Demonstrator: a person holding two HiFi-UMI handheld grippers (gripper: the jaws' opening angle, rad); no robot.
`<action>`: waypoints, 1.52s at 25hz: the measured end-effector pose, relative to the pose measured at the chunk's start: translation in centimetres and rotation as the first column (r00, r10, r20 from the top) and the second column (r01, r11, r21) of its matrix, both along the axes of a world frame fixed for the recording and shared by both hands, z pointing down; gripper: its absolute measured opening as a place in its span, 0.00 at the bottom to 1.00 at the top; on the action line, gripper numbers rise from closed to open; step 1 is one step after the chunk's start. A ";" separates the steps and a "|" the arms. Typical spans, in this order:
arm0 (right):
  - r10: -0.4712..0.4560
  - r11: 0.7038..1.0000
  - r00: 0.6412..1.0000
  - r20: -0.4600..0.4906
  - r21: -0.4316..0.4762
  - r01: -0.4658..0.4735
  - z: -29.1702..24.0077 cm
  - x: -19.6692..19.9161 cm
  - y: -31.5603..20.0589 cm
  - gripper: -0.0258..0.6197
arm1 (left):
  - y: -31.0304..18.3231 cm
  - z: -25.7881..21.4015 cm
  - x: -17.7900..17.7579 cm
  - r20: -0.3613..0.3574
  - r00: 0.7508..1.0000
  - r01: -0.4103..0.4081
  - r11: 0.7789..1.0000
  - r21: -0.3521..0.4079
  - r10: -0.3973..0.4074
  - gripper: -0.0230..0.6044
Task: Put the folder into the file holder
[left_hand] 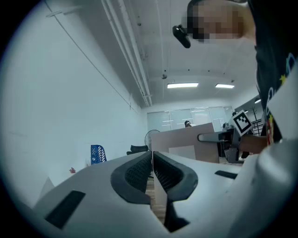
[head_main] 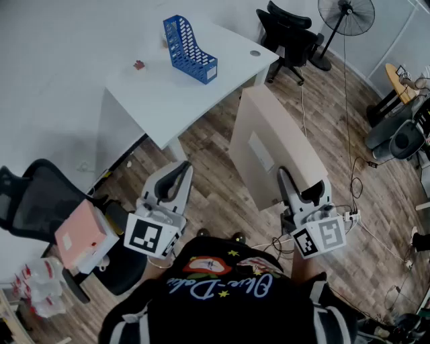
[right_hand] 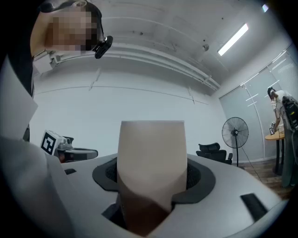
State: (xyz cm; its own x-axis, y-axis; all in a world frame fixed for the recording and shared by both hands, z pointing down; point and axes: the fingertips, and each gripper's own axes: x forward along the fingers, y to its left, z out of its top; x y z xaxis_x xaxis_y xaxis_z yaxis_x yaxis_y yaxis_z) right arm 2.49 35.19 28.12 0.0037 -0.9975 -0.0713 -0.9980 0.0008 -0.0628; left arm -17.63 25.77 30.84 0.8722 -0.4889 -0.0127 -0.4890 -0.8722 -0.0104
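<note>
A tall beige box folder (head_main: 269, 144) stands upright in front of me, above the wooden floor. My right gripper (head_main: 285, 176) is shut on its near lower edge; in the right gripper view the folder (right_hand: 151, 153) fills the wide gap between both pads. The left gripper (head_main: 178, 171) hangs to the folder's left, apart from it, shut with nothing in it; its ribbed pads (left_hand: 139, 169) meet. A blue mesh file holder (head_main: 189, 50) sits empty on the white desk (head_main: 168, 101) ahead, and shows small in the left gripper view as the file holder (left_hand: 98, 153).
A small red item (head_main: 138, 65) lies on the desk left of the holder. A black office chair (head_main: 33, 201) carrying a pink box (head_main: 84, 235) stands at my left. Another black chair (head_main: 289, 30) and a standing fan (head_main: 346, 17) are beyond the desk; cables (head_main: 353, 181) trail at right.
</note>
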 end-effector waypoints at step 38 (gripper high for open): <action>0.019 0.999 1.000 0.025 0.032 -0.019 0.6 9.2 5.6 0.46 | 4.8 0.9 8.1 0.051 0.999 0.018 1.000 0.000 -0.018 0.06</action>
